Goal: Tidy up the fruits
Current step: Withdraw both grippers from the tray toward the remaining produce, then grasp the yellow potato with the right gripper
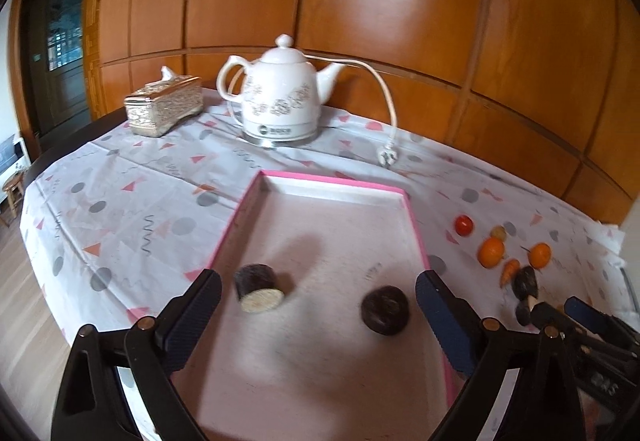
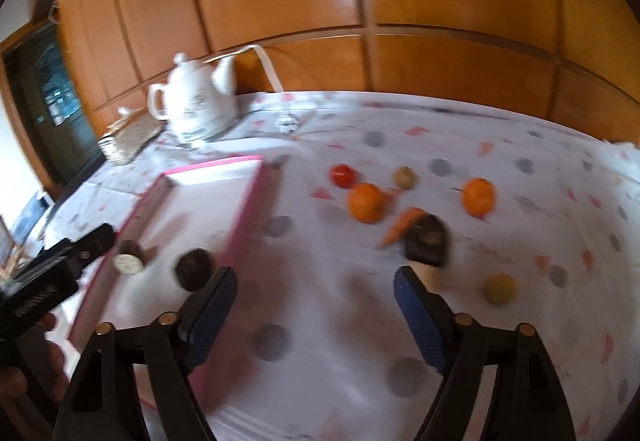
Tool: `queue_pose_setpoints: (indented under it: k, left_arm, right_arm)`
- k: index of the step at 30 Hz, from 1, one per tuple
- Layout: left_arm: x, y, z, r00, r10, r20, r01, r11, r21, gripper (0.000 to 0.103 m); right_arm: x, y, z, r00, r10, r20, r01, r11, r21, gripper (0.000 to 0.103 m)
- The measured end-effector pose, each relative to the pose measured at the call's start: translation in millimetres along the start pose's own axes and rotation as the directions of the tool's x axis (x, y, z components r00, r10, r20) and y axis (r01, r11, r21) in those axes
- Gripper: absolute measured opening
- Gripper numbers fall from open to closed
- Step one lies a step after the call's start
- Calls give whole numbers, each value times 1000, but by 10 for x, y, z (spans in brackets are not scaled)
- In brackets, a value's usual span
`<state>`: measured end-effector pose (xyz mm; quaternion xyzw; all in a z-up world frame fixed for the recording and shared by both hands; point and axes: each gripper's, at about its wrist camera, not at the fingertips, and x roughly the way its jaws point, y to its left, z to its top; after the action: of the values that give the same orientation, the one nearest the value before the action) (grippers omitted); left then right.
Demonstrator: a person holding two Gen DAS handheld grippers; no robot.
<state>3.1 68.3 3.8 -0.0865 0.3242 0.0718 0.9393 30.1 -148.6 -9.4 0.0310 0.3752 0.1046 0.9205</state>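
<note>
A pink-rimmed tray holds a dark cut piece with a pale face and a dark round fruit. My left gripper is open and empty above them. To the tray's right on the cloth lie a red tomato, two oranges, a small carrot, a dark cut piece and two small yellowish fruits. My right gripper is open and empty above the cloth, in front of them.
A white electric kettle with cord and plug stands at the back, with a silver tissue box to its left. Wooden wall panels stand behind the table. The table edge drops off on the left.
</note>
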Motion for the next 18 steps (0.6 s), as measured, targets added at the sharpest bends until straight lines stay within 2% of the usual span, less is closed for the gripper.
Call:
queue_pose_setpoints:
  k: [2, 8, 9, 13, 15, 18]
  left_arm:
    - [-11, -76, -20, 1000, -14, -3, 14, 1000, 23, 98]
    - [-35, -300, -74, 995, -97, -25, 99, 992, 76, 99]
    - [-38, -347, -83, 993, -115, -32, 118, 989, 86, 103]
    - [-64, -496, -112, 983, -175, -48, 179, 977, 112, 103]
    - [-82, -556, -122, 979, -198, -50, 203, 971, 127, 103]
    - [-108, -663, -142, 971, -233, -60, 240, 959, 150, 103]
  right_arm:
    - [-25, -154, -58, 999, -31, -6, 32, 999, 16, 70]
    - [-58, -664, -243, 993, -108, -40, 111, 988, 105, 70]
    - [-70, -718, -261, 992, -120, -42, 124, 986, 114, 70]
    - [-86, -956, -352, 986, -156, -64, 164, 975, 148, 70]
    - [-61, -1026, -373, 983, -168, -76, 178, 972, 151, 61]
    - [-19, -1088, -404, 980, -178, -89, 191, 969, 156, 55]
